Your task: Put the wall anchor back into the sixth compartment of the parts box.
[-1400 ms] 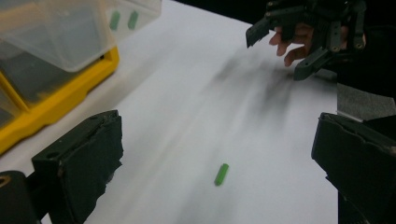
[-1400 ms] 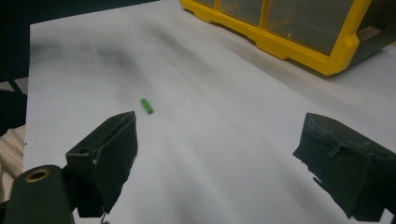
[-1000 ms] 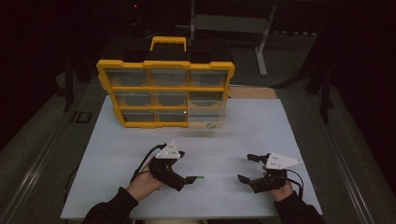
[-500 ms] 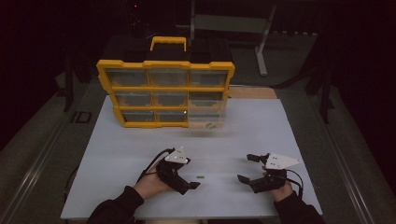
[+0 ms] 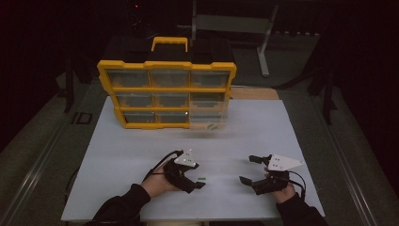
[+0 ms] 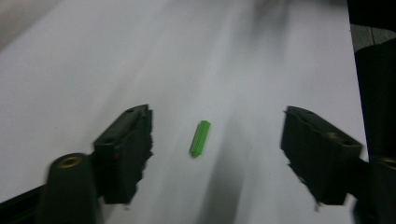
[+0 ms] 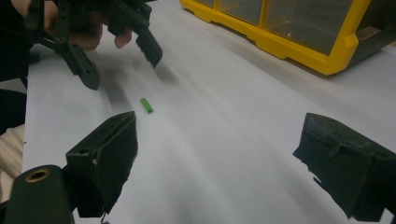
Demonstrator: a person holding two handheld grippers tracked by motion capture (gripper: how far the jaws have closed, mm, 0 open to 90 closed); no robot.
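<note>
white table (image 5: 141, 155): green peg (image 6: 200, 138) lies untouched between closing jaws of left hand-held gripper (image 6: 217, 140).

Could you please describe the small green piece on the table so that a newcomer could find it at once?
Start at the yellow drawer organizer standing at the far side of the white table, then come toward the person's near edge. Just in front of the left claw, whose jaws have just been closing around it without touching, lies the green piece: a short ribbed stick, the one green thing on the white surface.

High view overhead, claw views low; shared table (image 5: 141, 155) (white)
</note>
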